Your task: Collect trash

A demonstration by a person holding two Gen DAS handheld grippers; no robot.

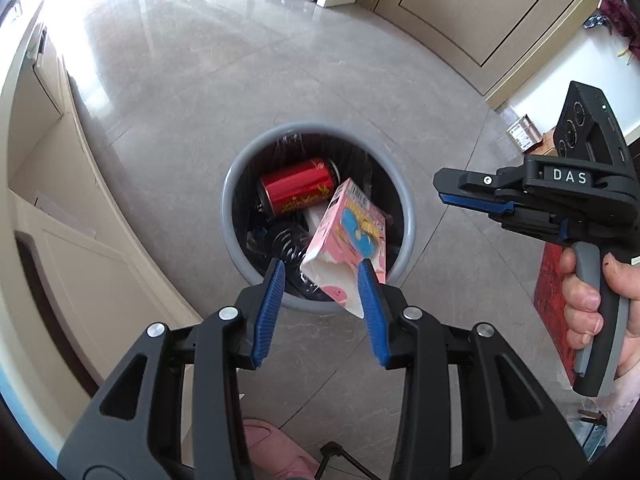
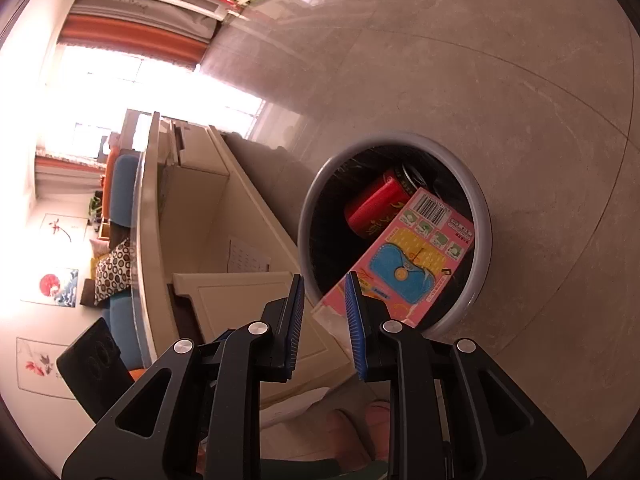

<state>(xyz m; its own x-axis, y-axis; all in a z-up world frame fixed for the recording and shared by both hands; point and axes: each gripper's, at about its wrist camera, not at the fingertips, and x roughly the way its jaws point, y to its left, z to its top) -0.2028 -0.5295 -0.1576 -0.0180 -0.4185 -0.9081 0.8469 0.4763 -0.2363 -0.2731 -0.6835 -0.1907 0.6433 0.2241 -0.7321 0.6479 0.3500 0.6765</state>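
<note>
A grey round bin (image 1: 232, 216) (image 2: 482, 248) with a black liner stands on the floor below both grippers. Inside lies a red can (image 1: 298, 190) (image 2: 376, 208). A pink carton (image 1: 348, 232) (image 2: 412, 268) tilts over the bin's near rim, its upper end inside the bin. My left gripper (image 1: 320, 266) is open; the carton's lower end leans on its right pad and is clear of the left pad. My right gripper (image 1: 438, 194) (image 2: 325, 278), held in a hand (image 1: 584, 304), hovers to the right of the bin, its jaws slightly apart with nothing between them.
A cream cabinet (image 1: 60, 200) (image 2: 224, 216) runs along the left, close to the bin. A pink slipper (image 1: 272, 452) is under my left gripper. A red mat (image 1: 550, 292) and a small box (image 1: 522, 132) lie on the tiled floor at right.
</note>
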